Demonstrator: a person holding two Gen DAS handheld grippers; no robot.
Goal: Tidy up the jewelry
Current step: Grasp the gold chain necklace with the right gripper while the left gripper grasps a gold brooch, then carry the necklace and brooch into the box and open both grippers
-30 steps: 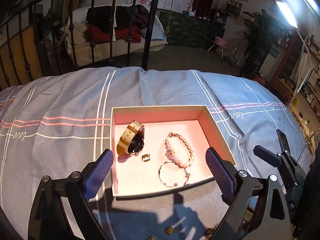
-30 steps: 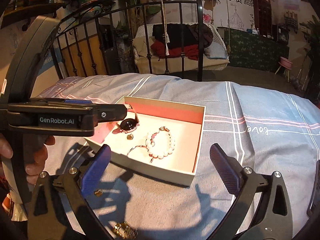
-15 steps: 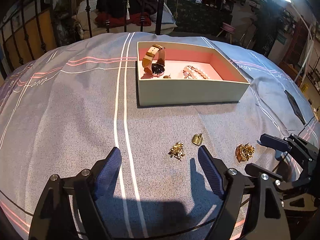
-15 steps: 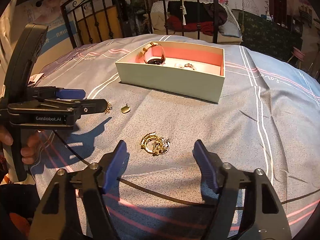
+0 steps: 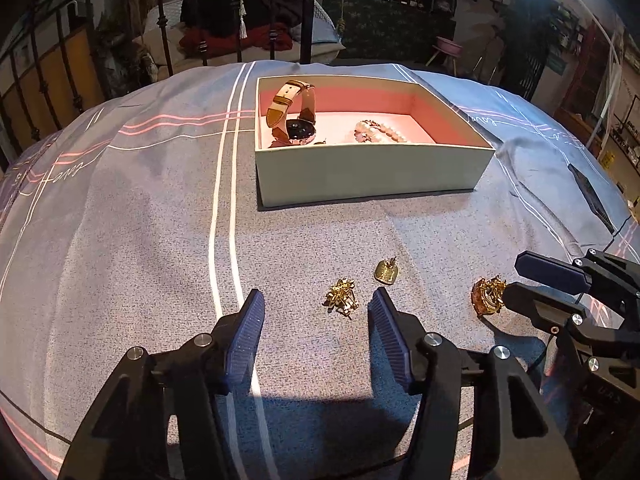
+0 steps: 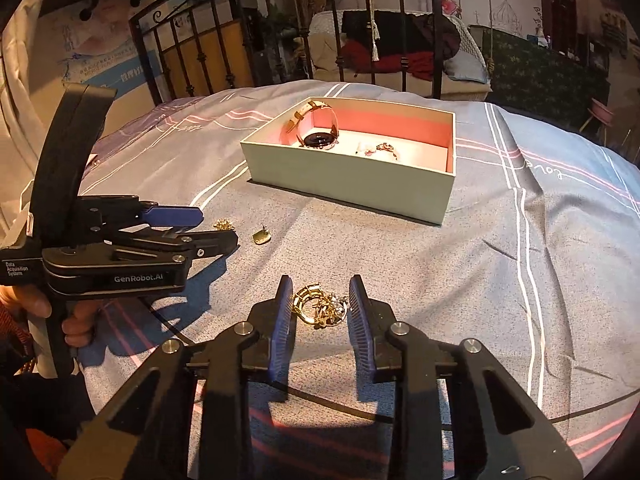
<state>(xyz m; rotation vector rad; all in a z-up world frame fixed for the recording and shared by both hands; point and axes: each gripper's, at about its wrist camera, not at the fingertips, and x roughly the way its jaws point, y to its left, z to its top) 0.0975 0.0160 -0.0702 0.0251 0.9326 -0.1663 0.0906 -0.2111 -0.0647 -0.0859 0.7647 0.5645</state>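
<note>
Down on the bed, a tangled gold jewelry piece (image 6: 320, 306) lies between the two blue fingers of the right gripper (image 6: 319, 312). The fingers are close on both sides of it, but a little gap shows, so they are partly open and not yet pinching it. From the left wrist view the same gold piece (image 5: 487, 295) sits at the tip of that right gripper.

Next to it, the left gripper (image 5: 316, 332) is open wide and holds nothing. A small gold cluster (image 5: 341, 295) lies just in front of its fingers, nearer the right finger. A flat gold pendant (image 5: 386, 271) lies a bit further on, near the cluster but not touching it.

Further back stands an open box (image 5: 372, 176) with pale walls and a pink inside. A watch (image 5: 296, 120) with a tan strap stands in its left part, and a pearl bracelet (image 5: 378, 133) lies beside it. The near wall hides the low part of the box floor.

Everything rests on a grey-blue bed cover (image 5: 140, 220) with white and pink stripes. Behind the bed are black metal bars (image 6: 280, 32), a seat piled with red and dark clothes (image 6: 400, 46), and a dim room
</note>
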